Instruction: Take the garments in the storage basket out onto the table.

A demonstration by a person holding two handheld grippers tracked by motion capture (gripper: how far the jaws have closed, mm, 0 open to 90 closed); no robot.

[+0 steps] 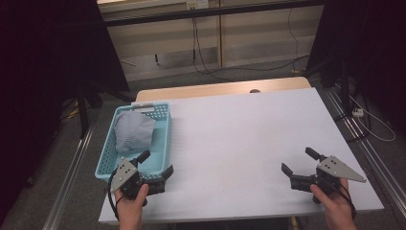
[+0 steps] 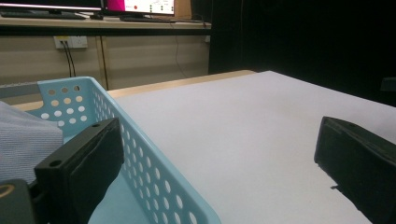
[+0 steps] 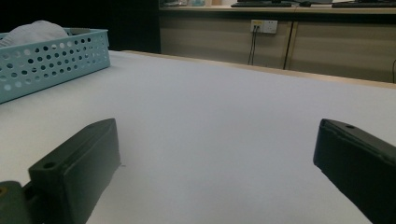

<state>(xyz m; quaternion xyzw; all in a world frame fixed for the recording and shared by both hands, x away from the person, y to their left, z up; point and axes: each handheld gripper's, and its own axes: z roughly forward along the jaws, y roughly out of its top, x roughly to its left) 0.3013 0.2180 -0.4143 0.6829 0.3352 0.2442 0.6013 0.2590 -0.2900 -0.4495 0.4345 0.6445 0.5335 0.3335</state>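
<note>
Light blue perforated plastic basket (image 1: 163, 139) holding a bundled grey cloth (image 1: 134, 131)

The basket is sitting flat at the left edge of the white tabletop (image 1: 249, 134), its long sides running away from the person and its round-holed walls standing upright. The grey cloth is lying crumpled in a soft heap inside the far half, rising slightly above the rim, while the near half is showing bare blue floor.
</note>
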